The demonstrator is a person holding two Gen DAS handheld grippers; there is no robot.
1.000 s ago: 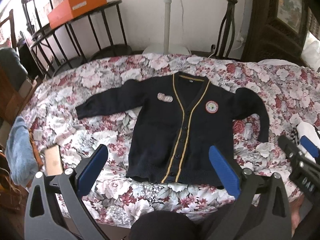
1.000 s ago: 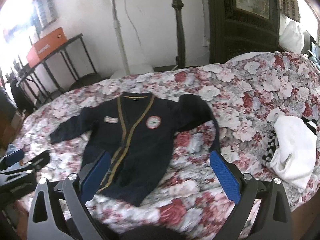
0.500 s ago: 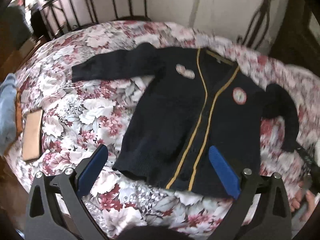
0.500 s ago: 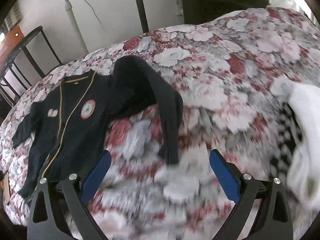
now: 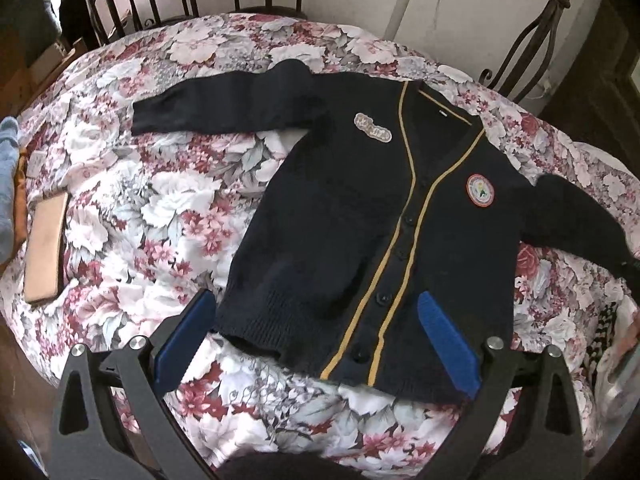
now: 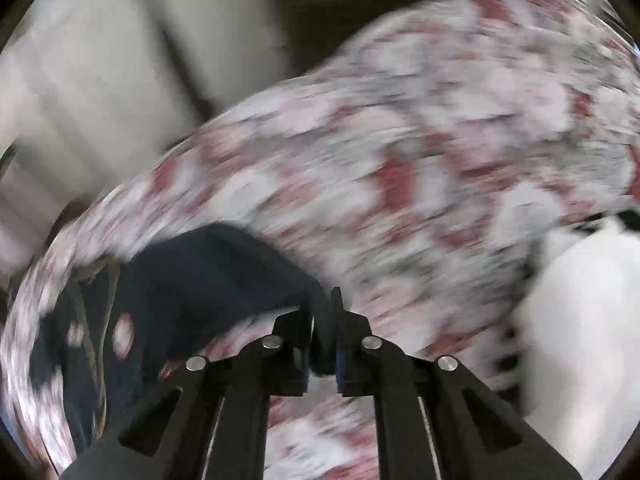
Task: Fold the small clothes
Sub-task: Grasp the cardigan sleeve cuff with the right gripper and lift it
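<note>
One sleeve is now pinched by the right gripper.

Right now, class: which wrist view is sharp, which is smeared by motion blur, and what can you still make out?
Left wrist view: sharp, cardigan crisp. Right wrist view: heavily smeared; only the right tongs read clearly, shut on a dark sleeve.

The cardigan is showing navy knit with yellow placket stripes and an orange-rimmed round badge. The bedspread is showing red, pink and white flowers. Gripper pads are showing blue.
</note>
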